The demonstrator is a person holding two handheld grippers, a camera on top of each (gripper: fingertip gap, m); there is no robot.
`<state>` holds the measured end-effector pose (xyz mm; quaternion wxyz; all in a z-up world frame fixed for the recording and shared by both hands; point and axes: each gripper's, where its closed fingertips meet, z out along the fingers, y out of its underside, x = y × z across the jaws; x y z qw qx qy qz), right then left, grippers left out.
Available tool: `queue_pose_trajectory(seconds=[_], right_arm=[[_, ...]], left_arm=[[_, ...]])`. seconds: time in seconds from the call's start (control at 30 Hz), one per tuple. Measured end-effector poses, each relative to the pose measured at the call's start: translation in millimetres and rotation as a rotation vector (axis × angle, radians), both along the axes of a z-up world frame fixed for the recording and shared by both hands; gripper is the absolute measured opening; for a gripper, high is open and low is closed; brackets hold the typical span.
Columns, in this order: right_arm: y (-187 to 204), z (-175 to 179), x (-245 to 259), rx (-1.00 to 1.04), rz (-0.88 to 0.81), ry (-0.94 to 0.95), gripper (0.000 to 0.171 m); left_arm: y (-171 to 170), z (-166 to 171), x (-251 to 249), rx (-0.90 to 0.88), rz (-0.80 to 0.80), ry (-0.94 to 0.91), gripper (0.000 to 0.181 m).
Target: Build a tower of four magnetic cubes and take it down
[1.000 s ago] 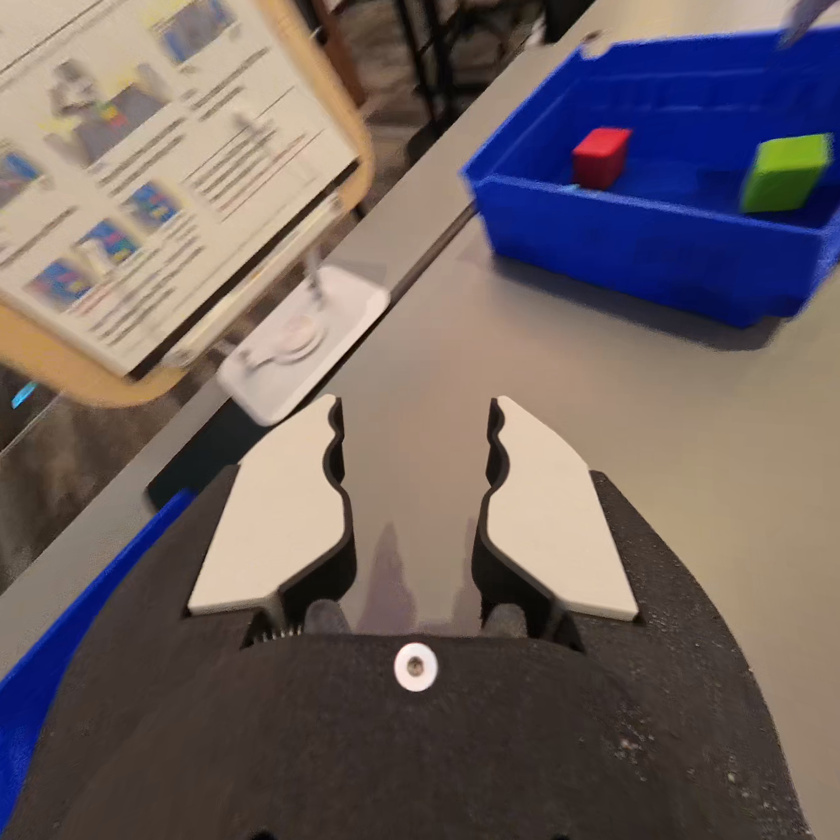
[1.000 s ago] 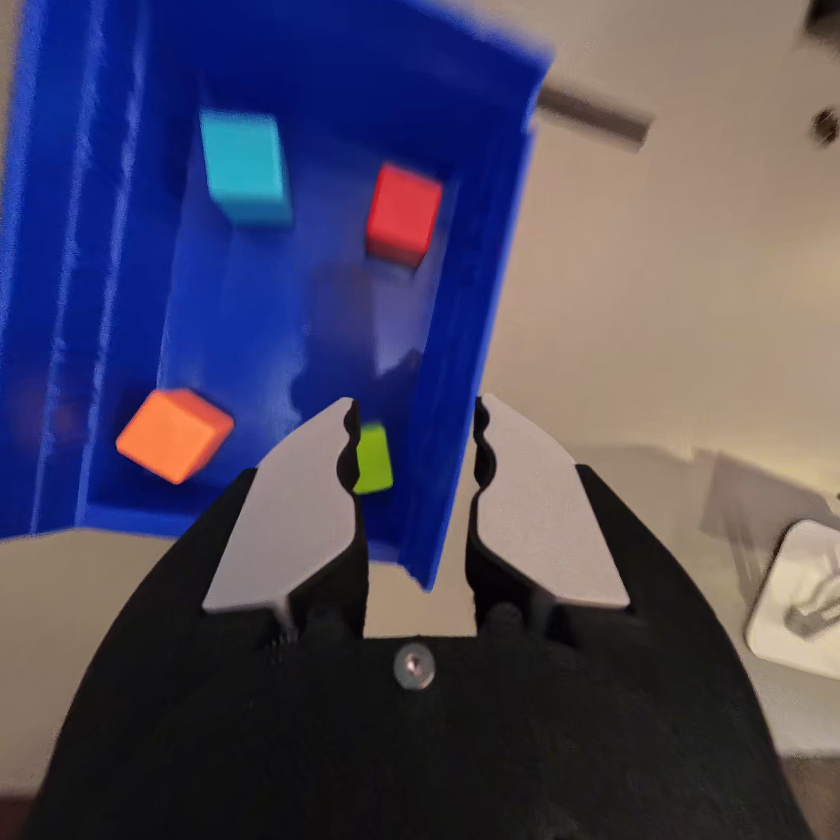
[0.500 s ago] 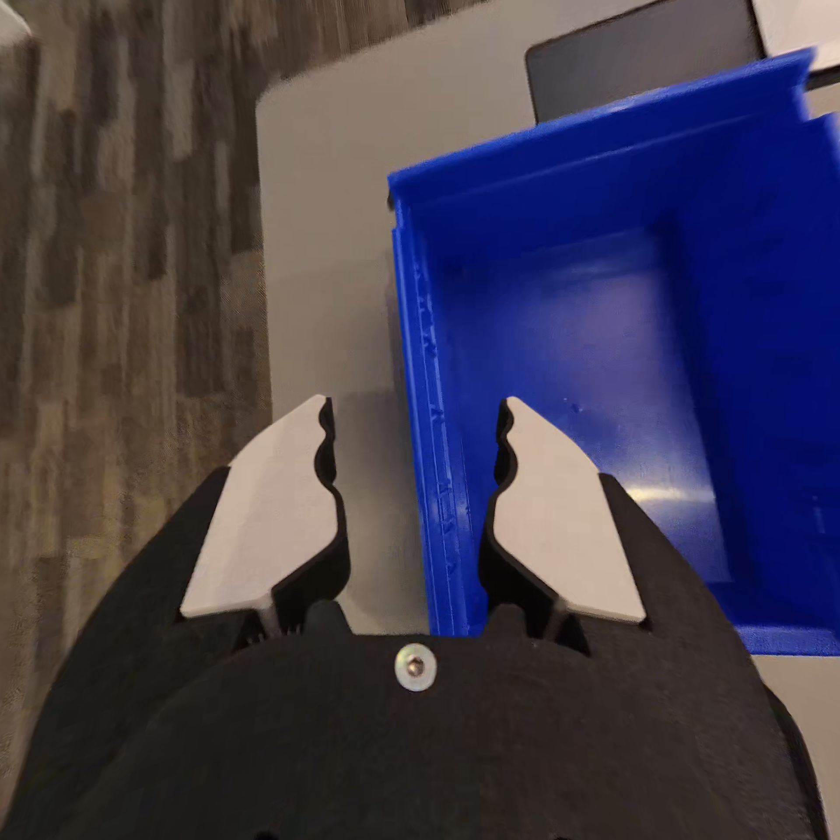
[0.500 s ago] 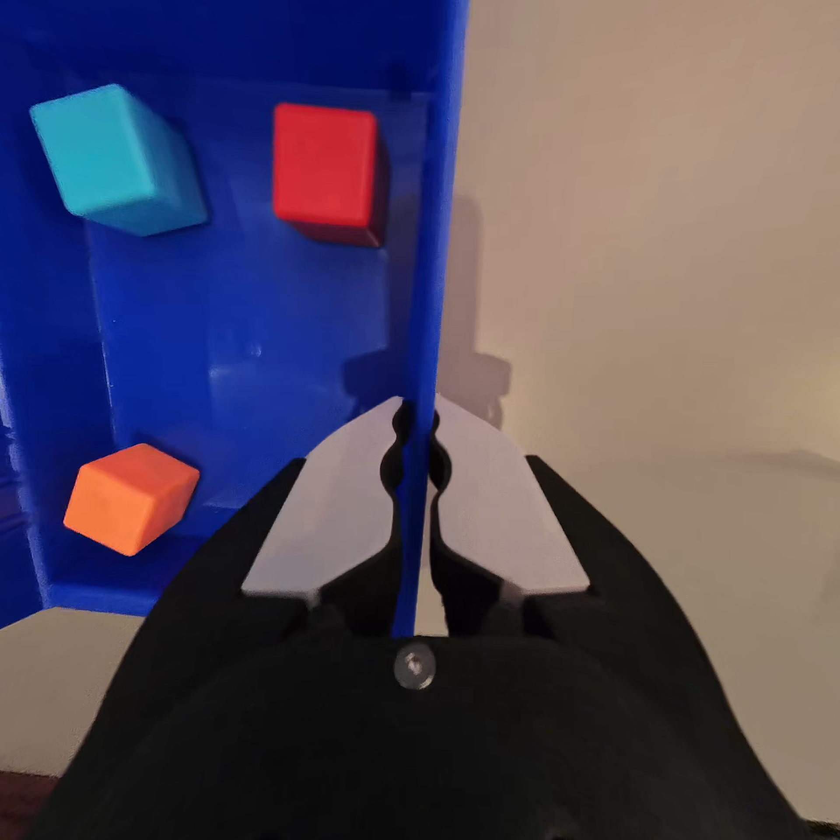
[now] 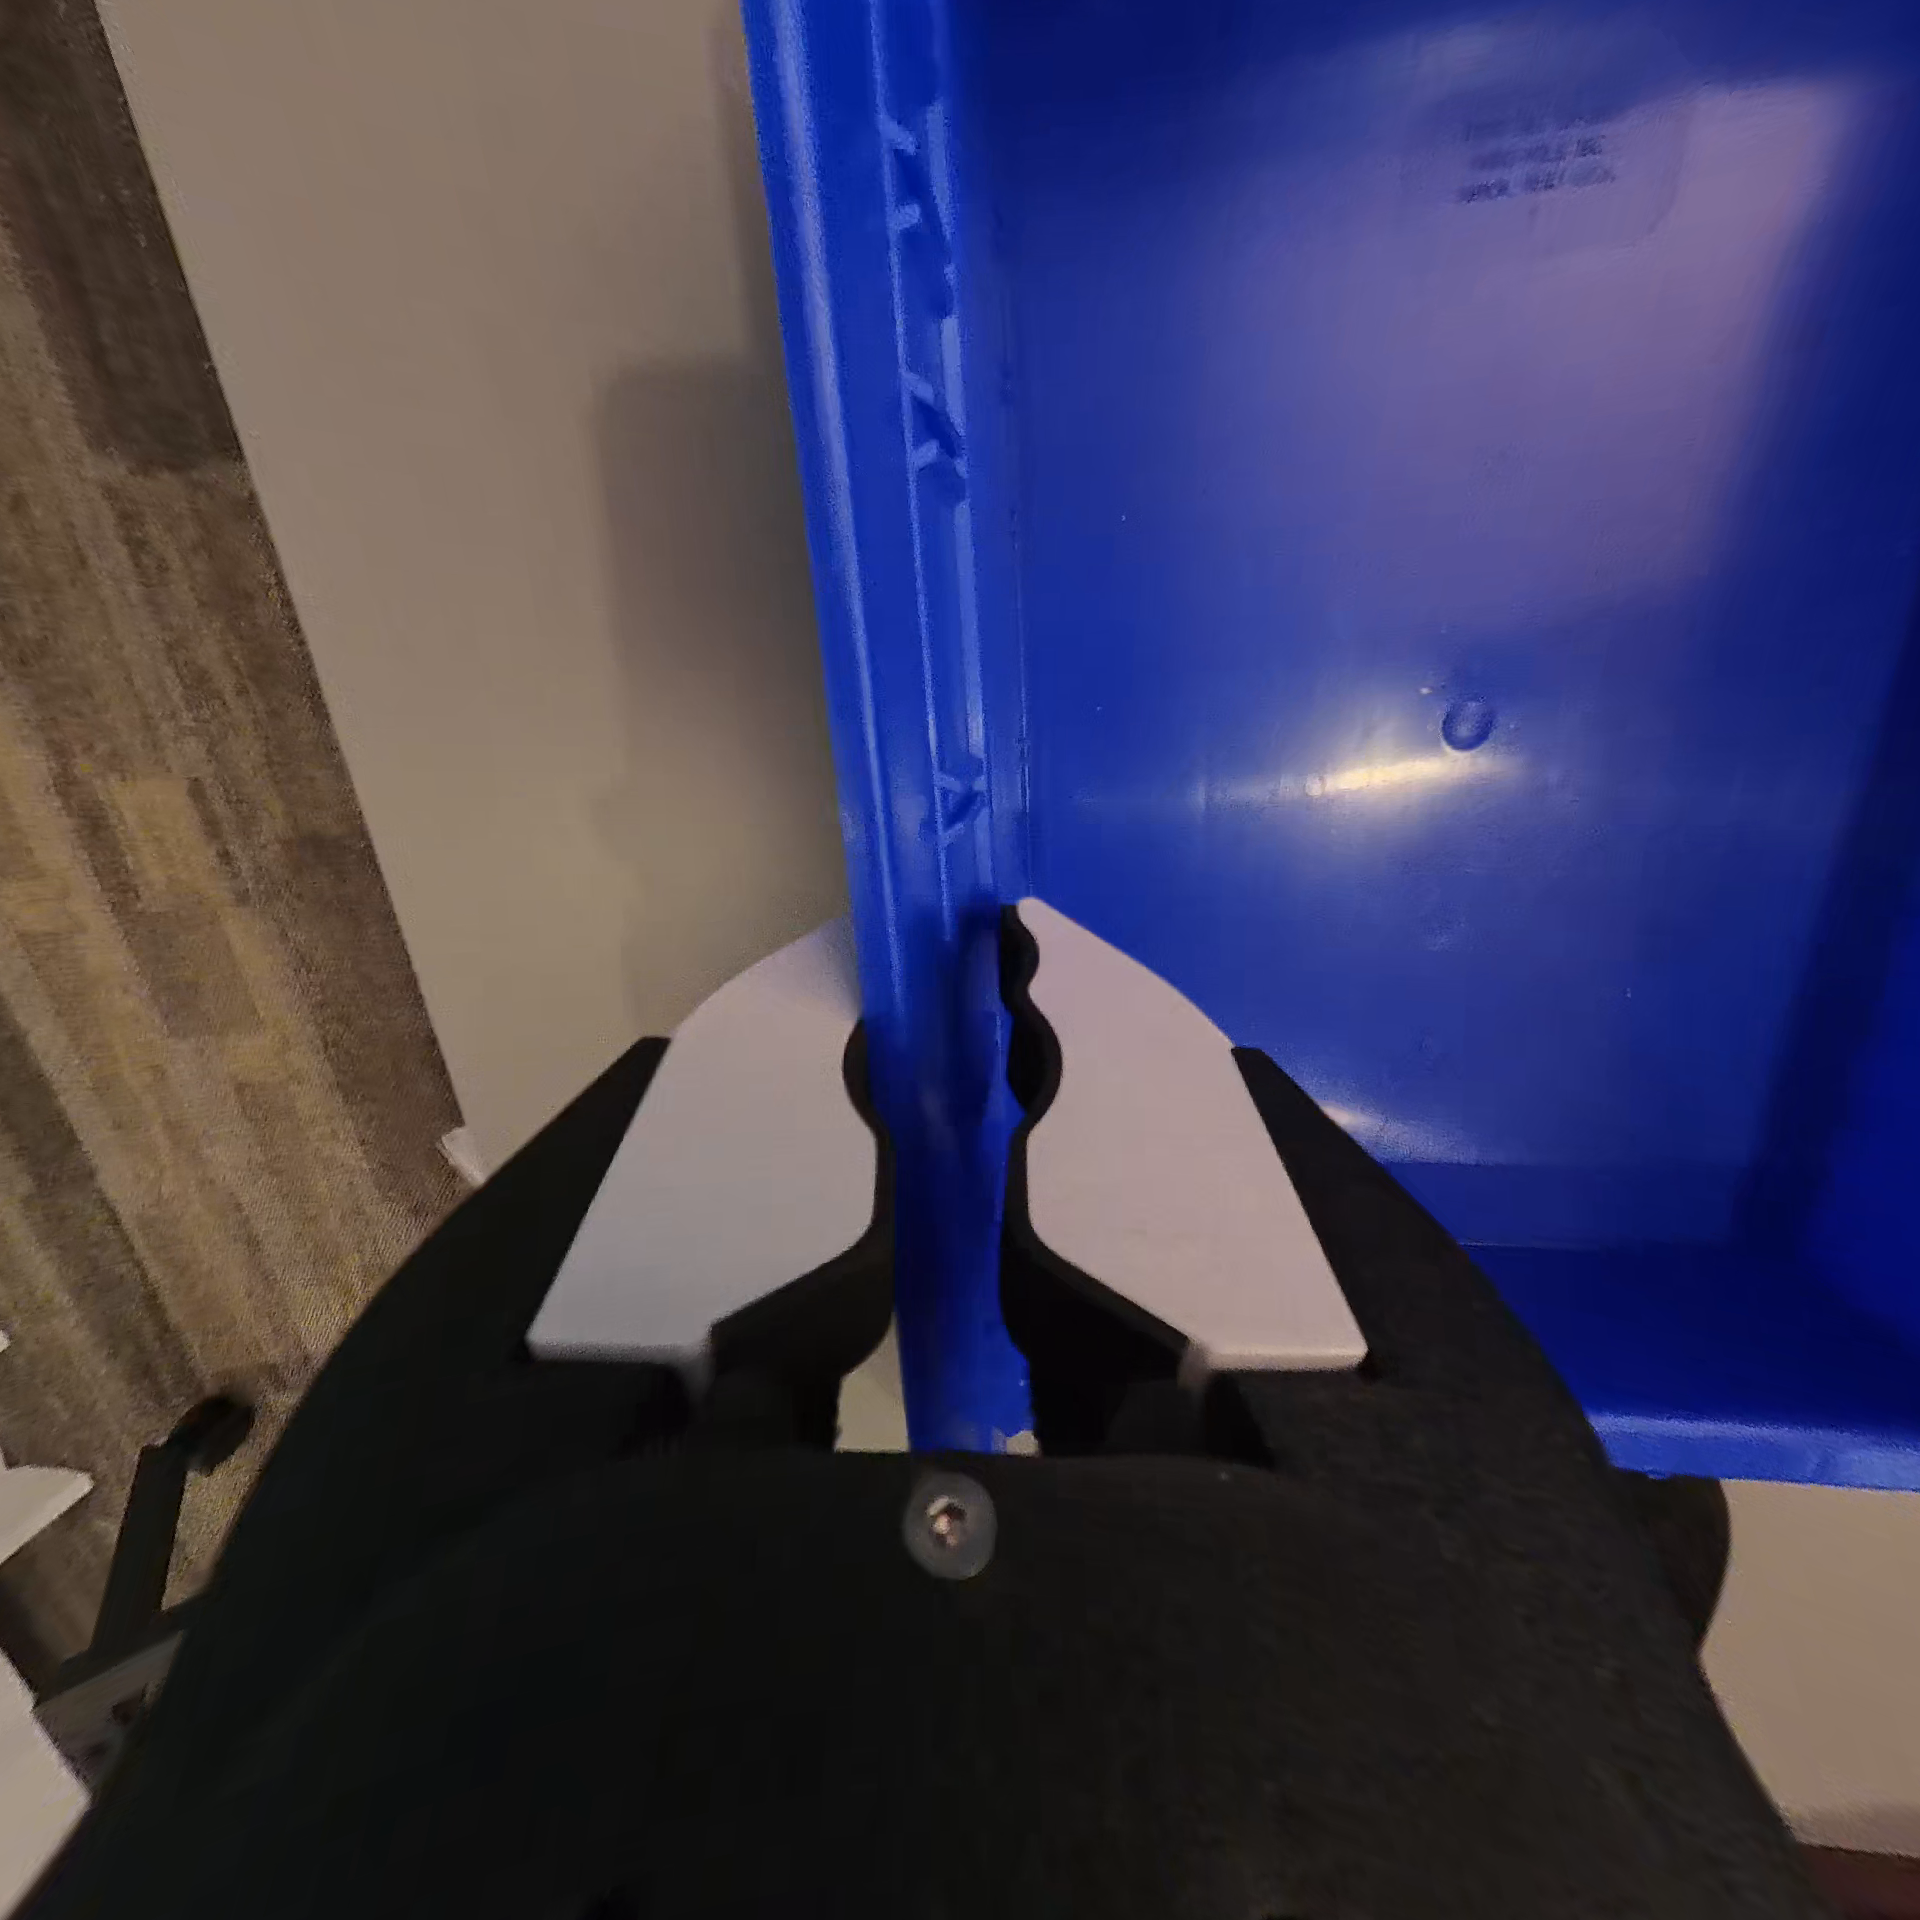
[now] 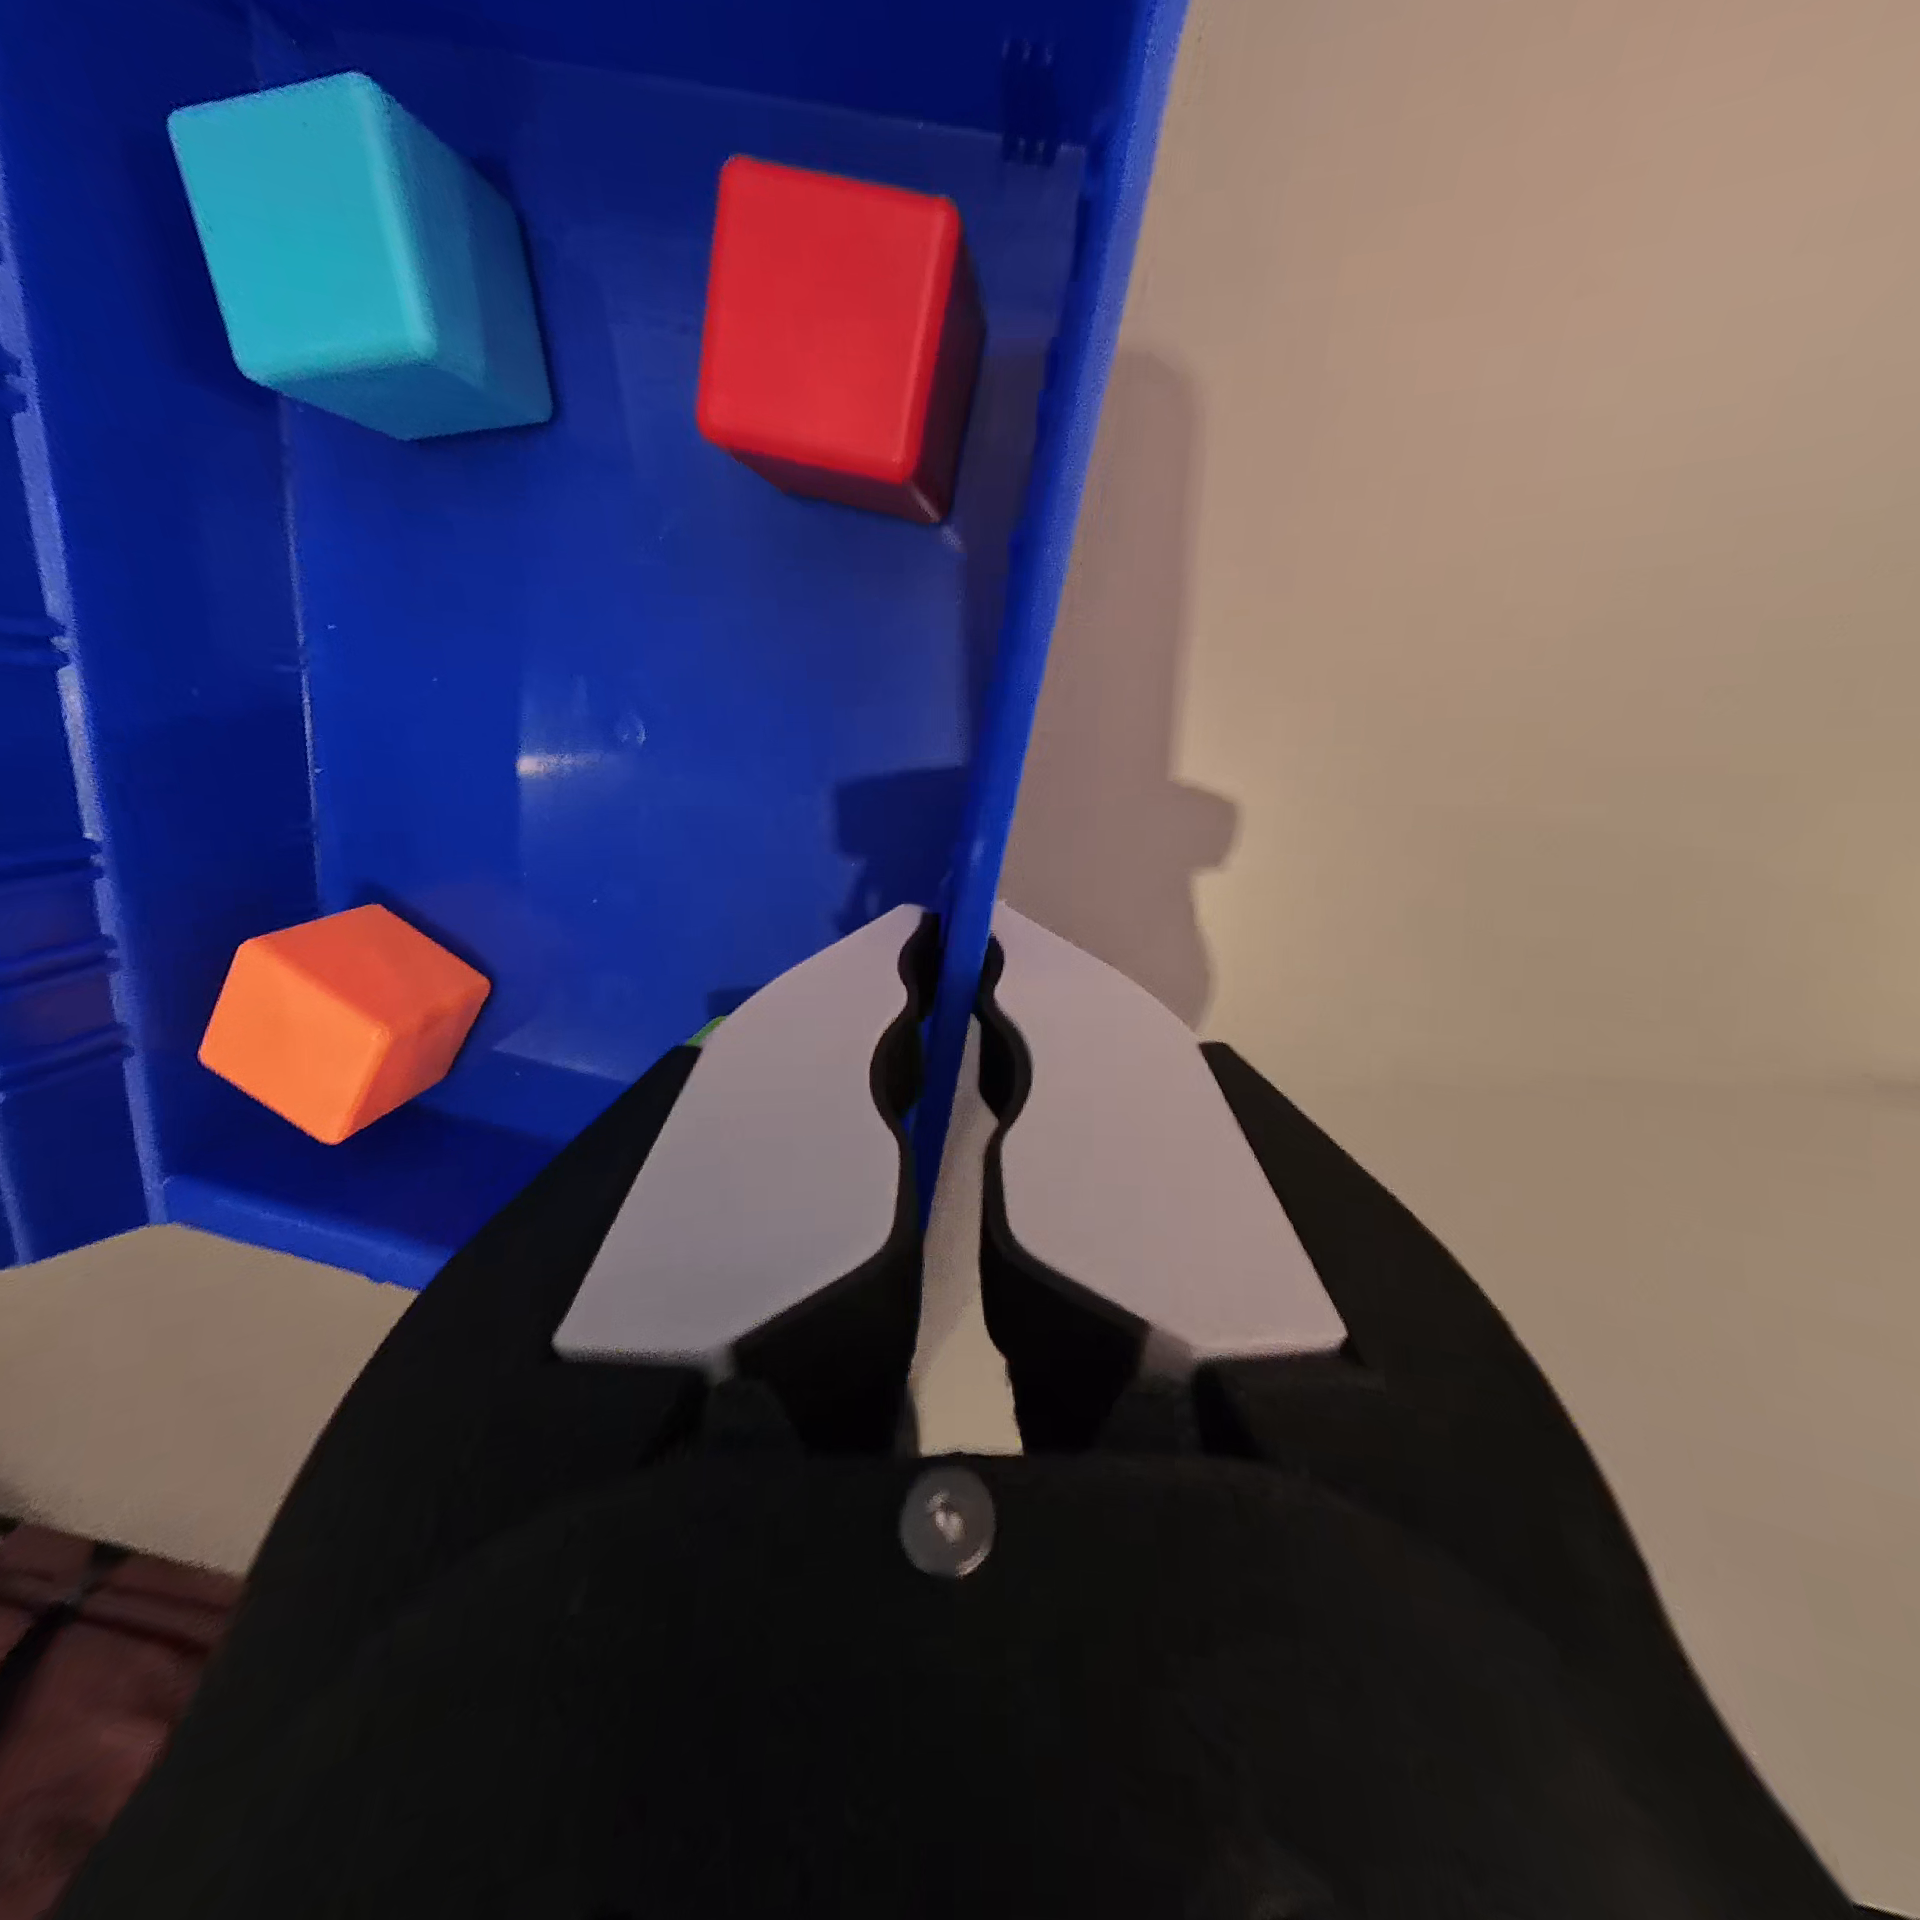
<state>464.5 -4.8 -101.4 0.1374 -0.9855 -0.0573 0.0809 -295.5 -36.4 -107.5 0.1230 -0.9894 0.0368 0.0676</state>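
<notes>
In the right wrist view a blue bin [image 6: 1081,416] holds a cyan cube [image 6: 343,249], a red cube [image 6: 831,332] and an orange cube [image 6: 338,1018]. A sliver of a green cube [image 6: 712,1032] shows behind my left finger. My right gripper [image 6: 954,935] is shut on this bin's right wall. In the left wrist view my left gripper [image 5: 935,935] is shut on the left wall of an empty blue bin [image 5: 914,520]; its left fingertip is hidden behind the wall.
Both bins stand on a pale grey table [image 5: 468,468]. Its left edge runs along patterned carpet [image 5: 125,727] in the left wrist view. Bare tabletop [image 6: 1558,623] lies to the right of the cube bin. There is about 75 cm between the tips of the two grippers.
My left gripper swung from the table over to the empty bin and closed on its left wall. My right gripper closed on the cube bin's right wall half a second ago and stays there.
</notes>
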Motion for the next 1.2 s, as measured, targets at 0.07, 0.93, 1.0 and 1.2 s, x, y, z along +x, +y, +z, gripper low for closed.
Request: queue_pose_trajectory(seconds=[0.07, 0.93, 1.0, 1.2], right_arm=[[-1, 0, -15, -0.02, 0.024, 0.024, 0.007], [-8, -5, -155, -0.072, 0.276, -0.103, 0.022], [-3, -12, -155, -0.088, 0.258, -0.107, 0.022], [-3, -24, -139, -0.136, 0.216, -0.197, 0.019]], left_arm=[[-1, 0, 3, -0.021, 0.012, 0.026, 0.018], [1, -4, 186, -0.048, -0.301, 0.187, 0.034], [1, -4, 187, -0.046, -0.304, 0.2, 0.034], [5, -4, 204, -0.018, -0.344, 0.15, 0.032]])
